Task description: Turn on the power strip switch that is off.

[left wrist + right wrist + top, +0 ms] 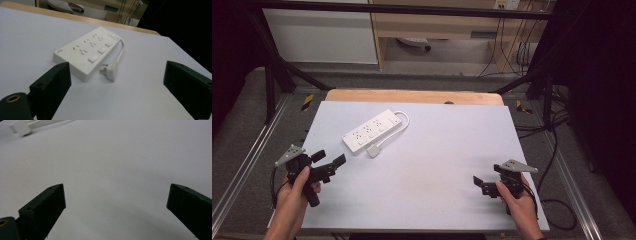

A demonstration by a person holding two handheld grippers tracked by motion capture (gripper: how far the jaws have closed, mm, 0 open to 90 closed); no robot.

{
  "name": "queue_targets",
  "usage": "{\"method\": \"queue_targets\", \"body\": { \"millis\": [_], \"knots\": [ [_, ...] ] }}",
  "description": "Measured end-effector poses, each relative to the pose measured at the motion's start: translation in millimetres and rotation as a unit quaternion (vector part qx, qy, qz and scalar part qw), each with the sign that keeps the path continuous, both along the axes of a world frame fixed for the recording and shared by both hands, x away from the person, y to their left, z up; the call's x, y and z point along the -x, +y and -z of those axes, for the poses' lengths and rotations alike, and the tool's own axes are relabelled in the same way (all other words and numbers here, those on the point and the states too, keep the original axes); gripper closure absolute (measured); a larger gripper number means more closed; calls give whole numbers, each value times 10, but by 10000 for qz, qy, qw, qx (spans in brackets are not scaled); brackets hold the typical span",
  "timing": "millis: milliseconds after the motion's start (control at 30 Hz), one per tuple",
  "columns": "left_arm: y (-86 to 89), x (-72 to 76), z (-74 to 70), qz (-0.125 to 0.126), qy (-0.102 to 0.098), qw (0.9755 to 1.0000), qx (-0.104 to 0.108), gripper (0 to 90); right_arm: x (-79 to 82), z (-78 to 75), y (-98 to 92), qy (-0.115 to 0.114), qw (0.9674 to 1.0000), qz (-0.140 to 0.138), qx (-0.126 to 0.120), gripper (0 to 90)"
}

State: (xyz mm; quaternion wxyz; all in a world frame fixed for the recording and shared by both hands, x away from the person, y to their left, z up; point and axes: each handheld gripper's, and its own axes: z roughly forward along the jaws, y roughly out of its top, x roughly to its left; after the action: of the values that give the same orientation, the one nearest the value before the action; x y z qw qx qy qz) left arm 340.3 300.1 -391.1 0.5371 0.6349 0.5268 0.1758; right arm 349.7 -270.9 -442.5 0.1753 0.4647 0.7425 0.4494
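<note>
A white power strip [372, 131] lies flat on the white table top [427, 165], left of centre toward the back. Its cable [404, 120] loops round the far end, and its white plug [374, 151] rests on the table beside the strip's near edge. My left gripper [329, 158] is held low at the front left and stands open, pointing at the power strip [87, 51] and the plug [112, 70]. At the front right, my right gripper [488, 175] is open over bare table with nothing between its jaws. The plug [21, 127] lies far ahead of the right gripper [116, 187].
A wooden edge [412, 96] borders the table's far side. Black frame bars [277, 75] slope down at both back corners. Cables [557, 150] trail over the floor at the right. A wooden shelf unit [437, 30] stands beyond the table.
</note>
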Motion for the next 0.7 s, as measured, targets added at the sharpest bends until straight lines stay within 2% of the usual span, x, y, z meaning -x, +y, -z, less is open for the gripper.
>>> {"method": "queue_targets", "body": {
  "millis": [100,300,467,600,700],
  "knots": [
    [-37,54,91,50,53,10000,-49,76,1,-1,-2,-1,10000,11,-5,25],
    [-121,116,243,90,16,9993,-353,84,-1,-1,-2,-9,10000,12,1,25],
    [-240,218,387,280,180,9983,-486,87,-3,2,-8,-14,10000,28,5,25],
    [-299,314,426,416,277,9973,-547,86,-7,6,-10,-11,10000,43,20,25],
    [-297,336,457,425,327,9970,-558,86,-15,20,-6,45,9999,97,81,25]
  ]
}}
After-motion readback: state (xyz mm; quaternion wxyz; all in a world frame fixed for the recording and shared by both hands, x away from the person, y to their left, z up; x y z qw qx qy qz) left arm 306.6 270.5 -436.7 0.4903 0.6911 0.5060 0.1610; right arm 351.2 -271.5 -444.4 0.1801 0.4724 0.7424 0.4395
